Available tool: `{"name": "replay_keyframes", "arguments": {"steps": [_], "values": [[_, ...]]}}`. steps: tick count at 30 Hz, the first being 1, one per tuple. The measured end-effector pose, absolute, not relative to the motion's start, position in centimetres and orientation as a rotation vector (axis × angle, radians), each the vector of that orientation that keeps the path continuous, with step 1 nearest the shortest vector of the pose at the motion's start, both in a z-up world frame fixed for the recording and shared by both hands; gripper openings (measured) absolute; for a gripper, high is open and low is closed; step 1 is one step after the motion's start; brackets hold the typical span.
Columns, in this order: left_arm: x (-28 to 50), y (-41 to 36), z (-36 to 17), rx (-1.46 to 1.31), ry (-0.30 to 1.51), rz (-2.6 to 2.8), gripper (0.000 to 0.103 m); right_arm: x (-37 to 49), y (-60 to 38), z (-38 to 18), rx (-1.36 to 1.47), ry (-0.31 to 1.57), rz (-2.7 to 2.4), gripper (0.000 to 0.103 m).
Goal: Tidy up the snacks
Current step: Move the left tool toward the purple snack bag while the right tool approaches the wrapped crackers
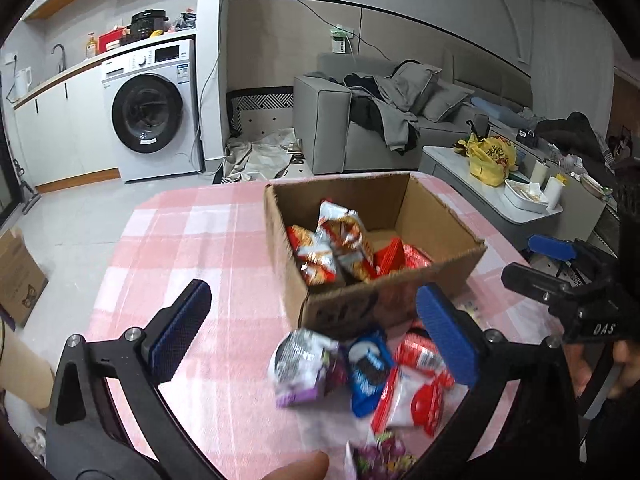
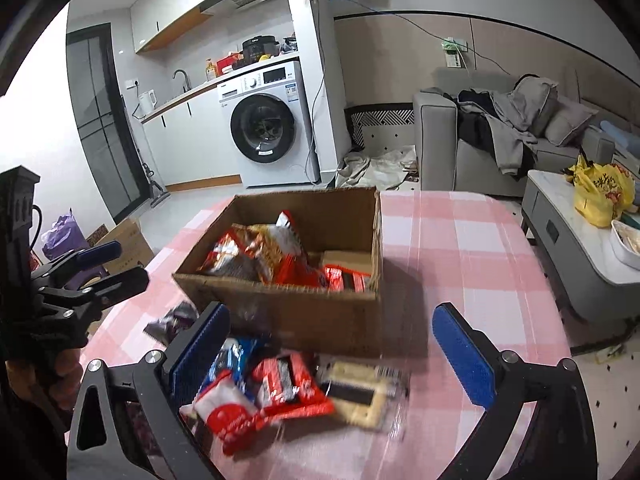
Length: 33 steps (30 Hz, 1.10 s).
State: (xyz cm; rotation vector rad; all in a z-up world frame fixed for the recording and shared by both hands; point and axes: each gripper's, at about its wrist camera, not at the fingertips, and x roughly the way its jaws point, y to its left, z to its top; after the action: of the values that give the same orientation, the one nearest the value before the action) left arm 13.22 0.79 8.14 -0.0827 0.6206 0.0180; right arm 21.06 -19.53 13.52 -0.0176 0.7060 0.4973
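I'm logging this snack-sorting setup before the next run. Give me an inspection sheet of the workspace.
Surface: table under a pink checked cloth.
Job's things: open box holding several packets; loose packets lying in front of it on the cloth.
Clutter: nothing seen on the table besides the snacks.
Grippers: left gripper and right gripper both open, empty, above the loose packets.
Cables: blue cable along the wall to a socket.
Surroundings: washer, sofa with clothes, side table with a yellow bag.

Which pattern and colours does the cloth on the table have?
The tablecloth is a pink and white check; the right wrist view shows it best.
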Motion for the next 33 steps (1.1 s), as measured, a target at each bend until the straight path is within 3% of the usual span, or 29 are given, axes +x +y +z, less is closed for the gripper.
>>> {"name": "replay_keyframes", "arguments": {"steps": [13, 33], "values": [[7.5, 1.1, 4.6, -0.074, 0.694, 0.061, 0.102, 19.0, -20.3, 9.5, -0.044, 0.803, 0.478, 0.103], [6.0, -1.8, -0.7, -0.121, 0.832, -0.04, 0.102, 19.2, -21.4, 5.9, -0.079, 0.879, 0.426, 0.103]]}}
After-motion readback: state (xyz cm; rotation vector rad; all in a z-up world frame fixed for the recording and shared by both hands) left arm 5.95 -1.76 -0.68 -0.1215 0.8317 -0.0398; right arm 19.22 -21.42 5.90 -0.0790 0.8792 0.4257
